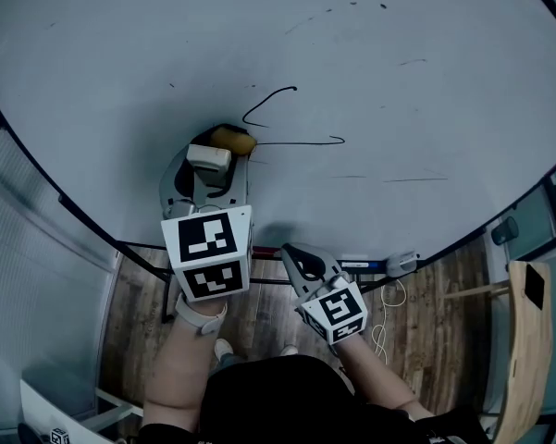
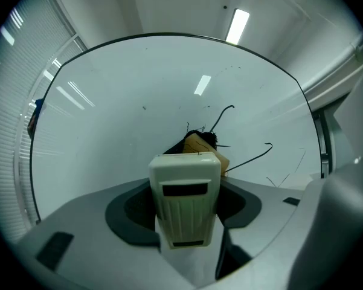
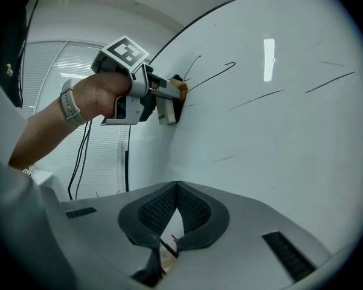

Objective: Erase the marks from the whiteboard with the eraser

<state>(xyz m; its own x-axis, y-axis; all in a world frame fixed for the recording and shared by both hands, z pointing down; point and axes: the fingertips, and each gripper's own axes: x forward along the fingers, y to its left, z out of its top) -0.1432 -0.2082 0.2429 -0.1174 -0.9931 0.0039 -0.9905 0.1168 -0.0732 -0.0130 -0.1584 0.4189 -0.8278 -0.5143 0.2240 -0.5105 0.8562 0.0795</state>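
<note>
A broad white glossy whiteboard [image 1: 426,109] with a thin black frame fills most of the head view. The left gripper [image 2: 186,207] is clenched on the task's thing, a cream plastic eraser with a tan felt pad [image 1: 224,146], ribbed on its back. The pad is pressed flat against the board at about 9 o'clock from the board's middle.

A thin black looping line [image 1: 276,93] starts just beside the pad and runs toward 3 o'clock, ending in a long flat stroke. Fainter short strokes [image 1: 414,179] lie well apart at 3 o'clock, and a few dots sit near the top edge at 12 o'clock. Nothing stands between the pad and the line. The board is bare toward 9, 12 and 3 o'clock.

The right gripper [image 3: 176,186] is empty, its dark textured pads pinched together at the tips. It hangs at 5 o'clock from the eraser, just in front of the narrow dark tray rail [image 1: 268,256] on the board's bottom edge.

On that rail, at 3 o'clock from the right gripper, lie a dark-capped marker [image 1: 356,265] and a small grey rounded object [image 1: 402,263]. A thin white cable [image 1: 385,314] dangles over the brown wooden plank floor [image 1: 444,340].

A pale wooden panel [image 1: 527,340] stands at 4 o'clock, and white slatted blinds [image 1: 28,276] close off the 8 o'clock side.
</note>
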